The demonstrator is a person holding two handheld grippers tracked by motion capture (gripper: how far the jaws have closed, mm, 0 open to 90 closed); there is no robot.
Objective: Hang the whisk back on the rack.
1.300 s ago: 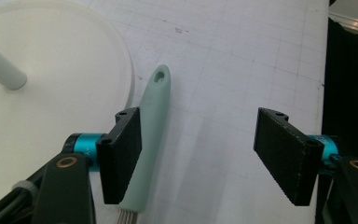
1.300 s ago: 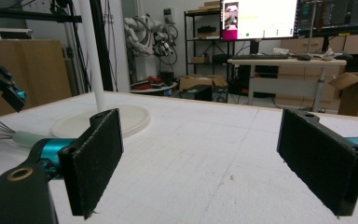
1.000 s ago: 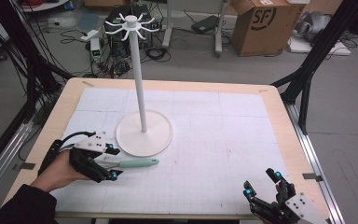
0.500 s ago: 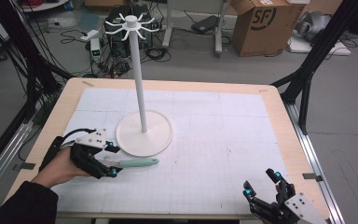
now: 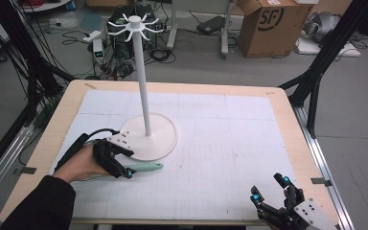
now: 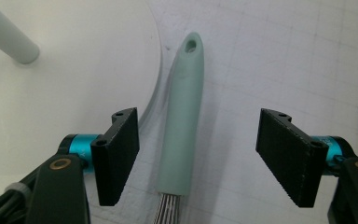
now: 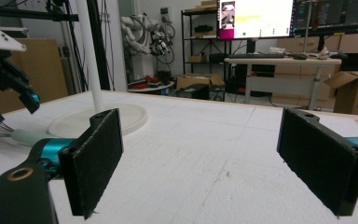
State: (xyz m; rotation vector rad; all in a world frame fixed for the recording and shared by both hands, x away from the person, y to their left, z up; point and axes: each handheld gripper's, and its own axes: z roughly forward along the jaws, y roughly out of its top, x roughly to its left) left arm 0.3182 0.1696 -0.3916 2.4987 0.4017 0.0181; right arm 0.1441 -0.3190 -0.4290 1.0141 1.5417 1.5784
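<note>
Black jaws of our left tool (image 6: 196,156) stand apart around the mint-green handle of a whisk (image 6: 181,116), not yet closed, so we judge the grasp is still to come. The whisk lies on the desk (image 5: 230,143) just beside the white stand's base (image 5: 160,139), its wires cut off. Our right tool (image 5: 270,189) waits released, well apart.

My left gripper (image 6: 198,156) has black ribbed pads, cyan collars, brass screws, a trailing black cable; my right gripper (image 7: 214,156) matches. My sleeve (image 5: 40,206) is black.
</note>
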